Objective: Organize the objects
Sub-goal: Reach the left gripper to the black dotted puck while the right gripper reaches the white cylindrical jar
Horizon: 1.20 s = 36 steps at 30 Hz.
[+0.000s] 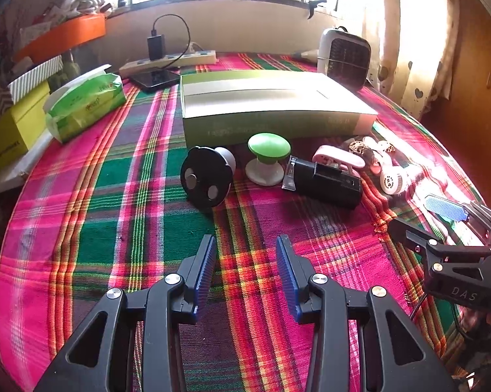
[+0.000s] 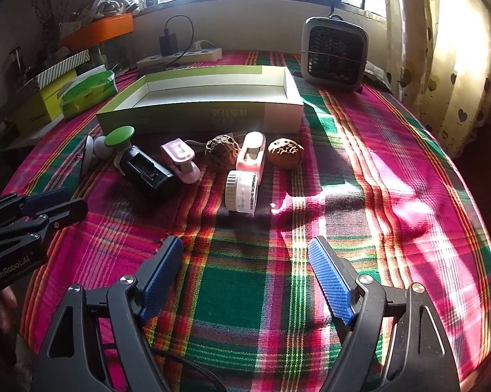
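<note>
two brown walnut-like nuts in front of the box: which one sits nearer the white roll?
The left nut, wedged between the two pink clips. The right nut lies apart, past the pink clip touching the white roll.

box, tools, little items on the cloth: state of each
green box: open, nothing seen inside
left tool: open, holding nothing
right tool: wide open, holding nothing
green knob: upright on its white base
black disc: tipped on its edge
black device: lying on its side
white jar: lying on its side
two walnuts: loose on cloth, outside box
power strip: charger plugged in
</note>
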Motion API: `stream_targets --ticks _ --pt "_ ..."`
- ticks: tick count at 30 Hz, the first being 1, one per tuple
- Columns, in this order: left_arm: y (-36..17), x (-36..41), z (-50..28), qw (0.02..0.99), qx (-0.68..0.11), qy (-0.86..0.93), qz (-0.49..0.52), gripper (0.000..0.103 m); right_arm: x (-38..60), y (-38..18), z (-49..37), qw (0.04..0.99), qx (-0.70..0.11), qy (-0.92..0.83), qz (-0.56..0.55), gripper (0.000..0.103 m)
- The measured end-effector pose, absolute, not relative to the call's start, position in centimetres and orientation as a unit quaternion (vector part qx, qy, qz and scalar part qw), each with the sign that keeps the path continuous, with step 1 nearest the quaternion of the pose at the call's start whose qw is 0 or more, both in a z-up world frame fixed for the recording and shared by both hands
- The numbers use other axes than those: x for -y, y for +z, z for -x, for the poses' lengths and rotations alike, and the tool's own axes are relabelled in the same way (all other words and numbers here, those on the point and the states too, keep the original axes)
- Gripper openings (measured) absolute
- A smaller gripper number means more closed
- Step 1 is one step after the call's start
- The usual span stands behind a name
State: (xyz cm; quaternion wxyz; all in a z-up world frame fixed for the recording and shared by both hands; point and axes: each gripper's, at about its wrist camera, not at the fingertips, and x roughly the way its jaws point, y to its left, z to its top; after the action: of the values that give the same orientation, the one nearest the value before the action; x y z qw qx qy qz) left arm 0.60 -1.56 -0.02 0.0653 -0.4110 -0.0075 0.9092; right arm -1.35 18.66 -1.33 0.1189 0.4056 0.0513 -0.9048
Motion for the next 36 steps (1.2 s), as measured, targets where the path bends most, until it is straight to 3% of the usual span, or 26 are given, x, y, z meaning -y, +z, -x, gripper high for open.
stream_targets --ticks 8,36 --pt "0.1 4.1 -0.4 0.060 0.054 0.904 0.419 0.036 -18.7 -1.3 2.4 0.114 -0.046 -0.903 -0.411 0.080" --pt "0.5 4.6 5.0 0.051 0.051 0.908 0.413 0.041 -18.8 -1.2 5.3 0.101 -0.050 -0.896 -0.430 0.080"
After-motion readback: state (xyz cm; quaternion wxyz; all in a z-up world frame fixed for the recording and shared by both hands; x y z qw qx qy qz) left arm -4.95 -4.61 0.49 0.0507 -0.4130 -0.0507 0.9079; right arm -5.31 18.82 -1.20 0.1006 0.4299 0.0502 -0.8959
